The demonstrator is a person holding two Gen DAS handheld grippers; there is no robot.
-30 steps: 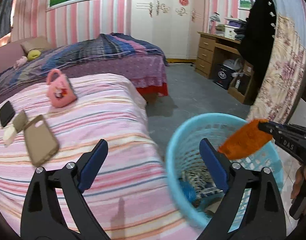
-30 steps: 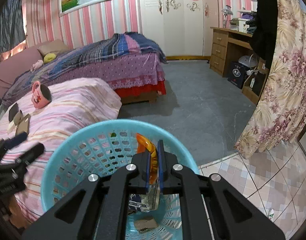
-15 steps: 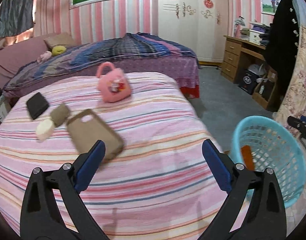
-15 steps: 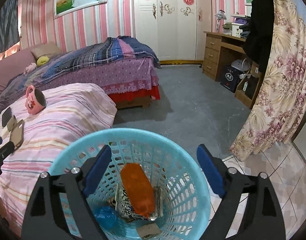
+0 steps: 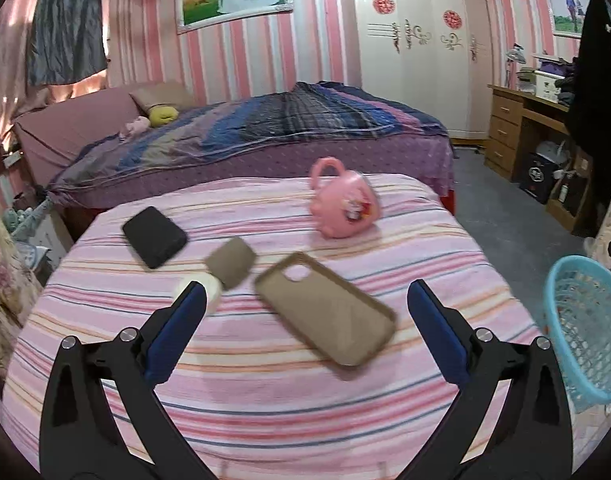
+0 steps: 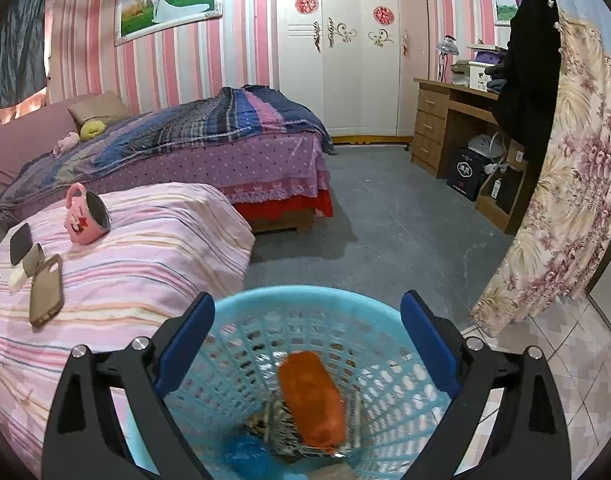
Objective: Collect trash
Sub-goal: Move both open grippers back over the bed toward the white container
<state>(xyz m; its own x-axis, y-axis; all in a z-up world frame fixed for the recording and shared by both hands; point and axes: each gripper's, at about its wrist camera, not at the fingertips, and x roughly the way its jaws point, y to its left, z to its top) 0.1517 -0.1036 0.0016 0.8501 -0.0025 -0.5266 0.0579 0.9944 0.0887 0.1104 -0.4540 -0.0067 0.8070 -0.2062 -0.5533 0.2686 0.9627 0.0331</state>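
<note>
The orange wrapper [image 6: 311, 398] lies in the blue basket [image 6: 265, 300], below the right hand-held gripper [image 6: 307, 340]. That gripper is wide open and holds nothing. The left hand-held gripper [image 5: 305, 316] is wide open over the bed [image 5: 265, 380], empty too.

left wrist: low over striped bed [image 5: 265, 400] | right wrist: above basket [image 6: 265, 304] | shared: both

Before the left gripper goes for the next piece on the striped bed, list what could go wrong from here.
1. The open left gripper faces a tan phone case, a black phone and a pink mug; it may bin belongings instead of trash.
2. The small brown and cream item lies close beside the case, so a wide grasp could catch both.
3. The mug lies tipped on soft bedding and may roll if nudged.
</note>
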